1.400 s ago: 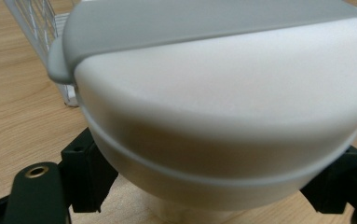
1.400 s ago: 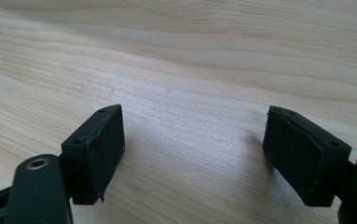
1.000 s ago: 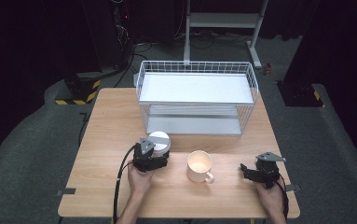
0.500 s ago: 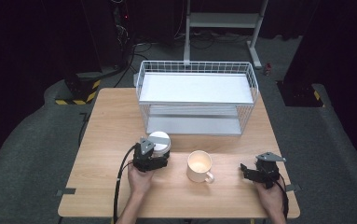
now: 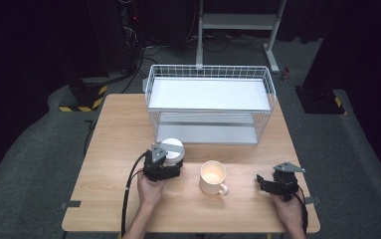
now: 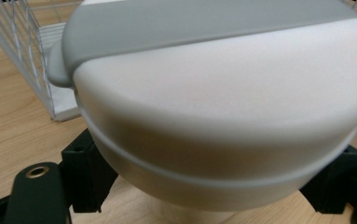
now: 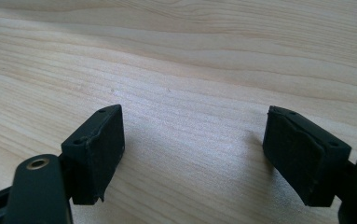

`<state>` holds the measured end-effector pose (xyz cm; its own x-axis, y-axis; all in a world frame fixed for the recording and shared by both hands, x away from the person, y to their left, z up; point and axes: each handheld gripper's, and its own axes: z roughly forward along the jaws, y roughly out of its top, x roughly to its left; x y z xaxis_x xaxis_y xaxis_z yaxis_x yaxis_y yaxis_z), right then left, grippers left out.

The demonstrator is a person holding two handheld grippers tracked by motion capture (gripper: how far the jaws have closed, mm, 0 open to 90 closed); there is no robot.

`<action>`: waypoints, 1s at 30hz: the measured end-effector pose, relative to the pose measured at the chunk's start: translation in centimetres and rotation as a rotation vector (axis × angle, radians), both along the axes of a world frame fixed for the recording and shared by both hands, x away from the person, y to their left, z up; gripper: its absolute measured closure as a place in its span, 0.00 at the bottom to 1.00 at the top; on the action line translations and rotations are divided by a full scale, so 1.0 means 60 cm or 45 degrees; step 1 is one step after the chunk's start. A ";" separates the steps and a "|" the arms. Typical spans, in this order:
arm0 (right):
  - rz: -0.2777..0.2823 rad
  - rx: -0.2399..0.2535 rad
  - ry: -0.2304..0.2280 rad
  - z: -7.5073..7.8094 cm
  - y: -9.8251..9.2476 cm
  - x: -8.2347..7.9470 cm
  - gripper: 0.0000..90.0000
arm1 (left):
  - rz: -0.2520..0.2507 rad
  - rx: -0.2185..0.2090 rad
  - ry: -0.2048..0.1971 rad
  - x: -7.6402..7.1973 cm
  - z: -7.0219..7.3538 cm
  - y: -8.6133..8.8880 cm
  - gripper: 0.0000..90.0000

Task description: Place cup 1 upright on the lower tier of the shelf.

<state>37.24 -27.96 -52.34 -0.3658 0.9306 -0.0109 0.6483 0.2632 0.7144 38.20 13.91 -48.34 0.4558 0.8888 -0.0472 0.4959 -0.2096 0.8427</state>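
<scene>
A white round container [image 5: 172, 149] with a grey lid stands on the wooden table [image 5: 113, 134], just in front of the wire rack. My left gripper [image 5: 169, 163] is shut on it. In the left gripper view the container [image 6: 213, 107] bulges between the two black jaws, and both pads press its lower sides. My right gripper [image 5: 260, 182] rests low near the table's front right, pointing left. Its jaws stand open in the right gripper view [image 7: 195, 154], with bare wood between them. A cream mug [image 5: 213, 177] stands between the two grippers, handle toward the front right.
A white wire rack [image 5: 209, 94] with two shelves takes up the back of the table; its corner [image 6: 22, 56] is close to the left of the container. Cables trail from both grippers over the front edge. Dark floor and equipment surround the table.
</scene>
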 end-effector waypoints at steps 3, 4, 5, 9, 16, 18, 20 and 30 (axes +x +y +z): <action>-0.001 0.001 0.001 0.000 0.000 0.000 0.23 | -0.008 0.005 0.008 0.003 0.004 -0.003 0.21; 0.000 0.000 0.000 0.000 0.000 0.000 0.23 | -0.012 0.000 0.013 0.004 0.005 -0.004 0.21; -0.001 0.001 0.001 0.000 0.000 0.000 0.23 | -0.018 -0.007 0.016 0.006 0.007 -0.005 0.21; 0.000 0.000 0.000 0.000 0.000 0.000 0.23 | -0.030 -0.017 0.023 0.012 0.012 -0.007 0.21; 0.003 -0.002 -0.002 0.000 0.000 0.000 0.23 | -0.026 -0.035 0.039 0.024 0.017 -0.006 0.21; 0.003 -0.001 -0.002 0.000 0.000 0.000 0.23 | -0.029 -0.036 0.041 0.027 0.020 -0.007 0.21; 0.002 -0.001 -0.002 0.000 0.000 0.000 0.23 | -0.034 -0.043 0.040 0.030 0.023 -0.007 0.21; 0.000 0.001 0.000 0.000 0.000 -0.001 0.23 | -0.035 -0.028 0.049 0.041 0.030 -0.009 0.21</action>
<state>37.21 -27.96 -52.34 -0.3656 0.9307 -0.0104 0.6486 0.2628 0.7143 40.66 13.36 -46.56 0.4776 0.8745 -0.0842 0.5222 -0.2055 0.8277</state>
